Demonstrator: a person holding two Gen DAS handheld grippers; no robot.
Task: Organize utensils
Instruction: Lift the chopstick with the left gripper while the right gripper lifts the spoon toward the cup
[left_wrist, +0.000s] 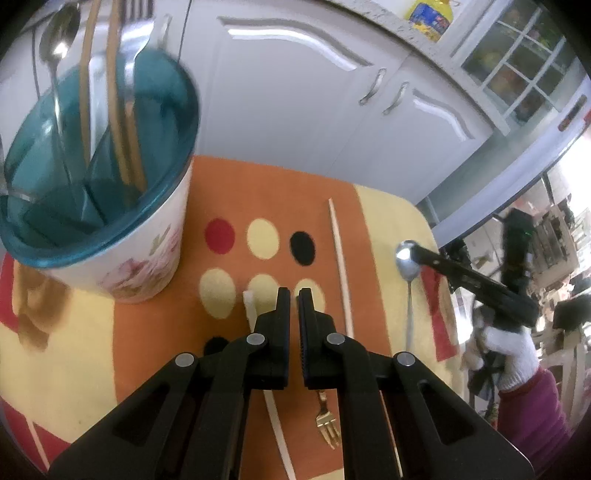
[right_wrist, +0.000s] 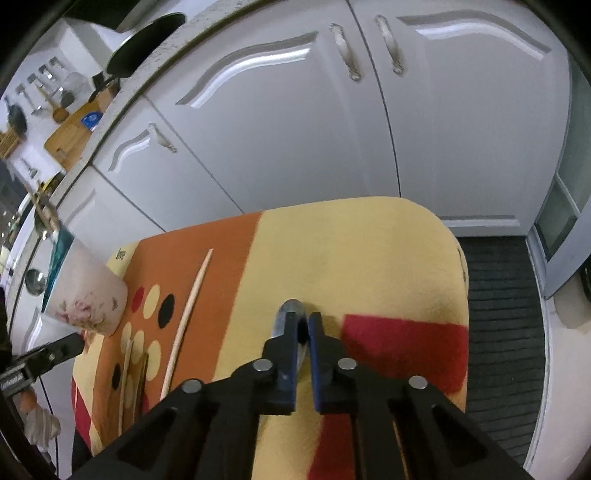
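A flowered utensil holder (left_wrist: 122, 258) with a teal insert stands on the orange and yellow mat (left_wrist: 155, 332); it holds a spoon, a fork and wooden chopsticks. It also shows in the right wrist view (right_wrist: 88, 299). My left gripper (left_wrist: 294, 295) is nearly shut and empty, above a white chopstick (left_wrist: 251, 306). A second chopstick (left_wrist: 341, 266) and a gold fork (left_wrist: 327, 428) lie nearby. My right gripper (right_wrist: 304, 319) is closed on the neck of a metal spoon (right_wrist: 291, 308) lying on the mat; the spoon also shows in the left wrist view (left_wrist: 406, 258).
White cabinet doors (right_wrist: 295, 129) stand behind the mat. A dark ribbed floor mat (right_wrist: 502, 332) lies right of the table. A long chopstick (right_wrist: 188, 317) lies left of the right gripper. A yellow bottle (left_wrist: 430, 16) stands on the counter.
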